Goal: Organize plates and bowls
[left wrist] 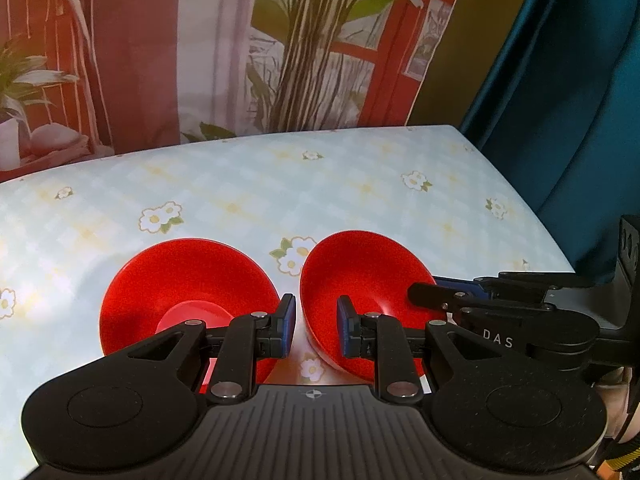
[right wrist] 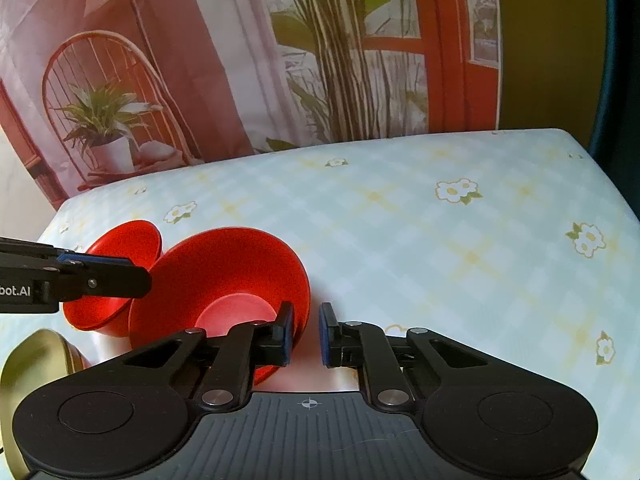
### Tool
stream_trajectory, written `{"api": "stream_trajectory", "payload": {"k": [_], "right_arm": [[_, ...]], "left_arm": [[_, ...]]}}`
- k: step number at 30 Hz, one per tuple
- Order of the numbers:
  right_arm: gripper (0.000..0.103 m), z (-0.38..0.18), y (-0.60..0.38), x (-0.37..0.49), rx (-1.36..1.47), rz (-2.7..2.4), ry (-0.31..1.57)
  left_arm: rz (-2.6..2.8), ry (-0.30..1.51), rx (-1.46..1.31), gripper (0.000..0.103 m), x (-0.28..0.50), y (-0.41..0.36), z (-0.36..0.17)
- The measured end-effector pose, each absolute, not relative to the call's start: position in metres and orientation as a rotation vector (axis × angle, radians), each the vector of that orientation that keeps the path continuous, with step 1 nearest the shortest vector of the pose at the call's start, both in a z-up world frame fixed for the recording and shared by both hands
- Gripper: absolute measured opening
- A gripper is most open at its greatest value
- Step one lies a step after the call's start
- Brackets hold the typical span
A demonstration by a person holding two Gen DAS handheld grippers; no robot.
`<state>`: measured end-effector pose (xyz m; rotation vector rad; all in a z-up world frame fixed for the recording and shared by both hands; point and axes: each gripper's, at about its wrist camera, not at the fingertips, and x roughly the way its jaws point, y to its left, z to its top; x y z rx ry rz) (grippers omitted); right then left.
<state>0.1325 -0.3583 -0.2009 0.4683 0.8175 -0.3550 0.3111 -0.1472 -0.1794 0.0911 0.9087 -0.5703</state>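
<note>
— Where are the bowls, and which way do they face?

— Both sit side by side low on the flowered surface (left wrist: 360, 184). They are round, so they have no long axis. The left bowl (left wrist: 188, 280) opens upward, while the right bowl (left wrist: 360, 276) looks tipped toward it. Both are empty.

— And the fingers?

— The right gripper (right wrist: 306, 332) has its fingers clenched on the right bowl's rim. The left gripper (left wrist: 316, 328) straddles the bowls' neighbouring rims, its fingers a little apart and pinching nothing.

— Anything nearby?

— A gold dish (right wrist: 32, 360) at lower left, just beside the bowls.
</note>
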Motion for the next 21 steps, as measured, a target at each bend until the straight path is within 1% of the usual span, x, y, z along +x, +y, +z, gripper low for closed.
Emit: {"api": "stream_trajectory", "payload": {"k": [12,16,21], "right_arm": [[0.011,-0.205,-0.359,0.131,0.483,-0.355,0.818],[0.01,-0.206,-0.358,0.132,0.489,-0.357,0.821],[0.01,-0.205,-0.356,0.132,0.501,-0.354,0.816]], "left_arm": [[-0.599,0.953,0.1,0.023,0.313,-0.155,-0.192],[-0.596,0.948,0.11,0.018,0.312,-0.155,-0.193],[-0.575,0.967,0.098,0.018,0.314,-0.154,-0.195]]}}
